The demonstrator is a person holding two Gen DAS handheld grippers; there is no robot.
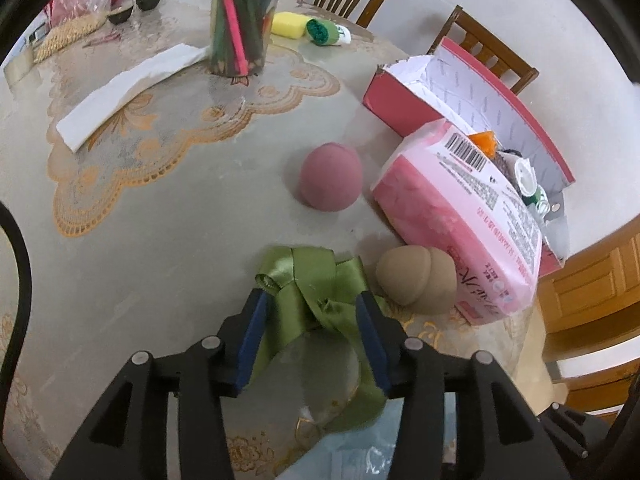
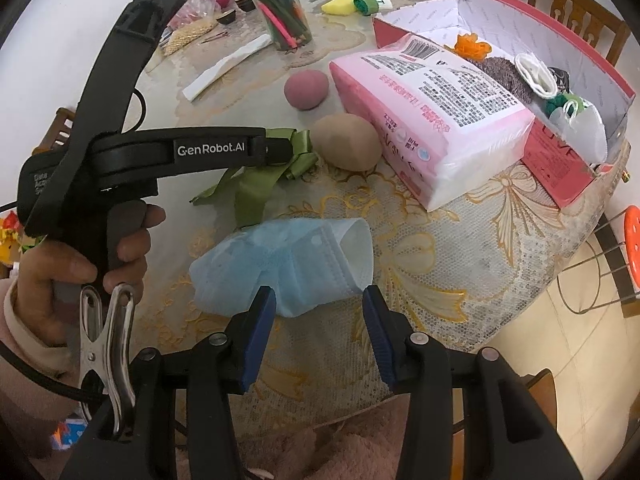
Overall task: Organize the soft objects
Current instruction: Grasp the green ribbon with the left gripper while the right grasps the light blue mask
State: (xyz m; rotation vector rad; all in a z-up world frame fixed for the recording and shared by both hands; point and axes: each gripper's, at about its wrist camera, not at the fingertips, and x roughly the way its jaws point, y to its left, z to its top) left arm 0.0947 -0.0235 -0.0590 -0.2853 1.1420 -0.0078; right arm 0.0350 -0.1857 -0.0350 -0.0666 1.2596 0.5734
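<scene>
A crumpled green satin ribbon [image 1: 308, 272] lies on the table between the blue pads of my left gripper [image 1: 312, 298], which stands open around it. Just to its right sits a tan sponge egg [image 1: 418, 280], and a pink sponge ball [image 1: 331, 178] sits farther off. A pink tissue pack [image 1: 460, 216] leans on the red box [image 1: 400, 100], which holds several soft items. In the right wrist view my right gripper [image 2: 316, 304] is open over the near edge of a blue face mask [image 2: 288, 264]. A hand [image 2: 128, 248] holds the left tool beside the ribbon [image 2: 256, 192].
A jar of coloured pencils [image 1: 244, 20], a folded white paper [image 1: 120, 96] and a yellow sponge [image 1: 287, 24] stand at the far side. Wooden chairs ring the table. An orange stool [image 2: 632, 236] stands off the table's right edge. A lace-patterned cloth covers the table.
</scene>
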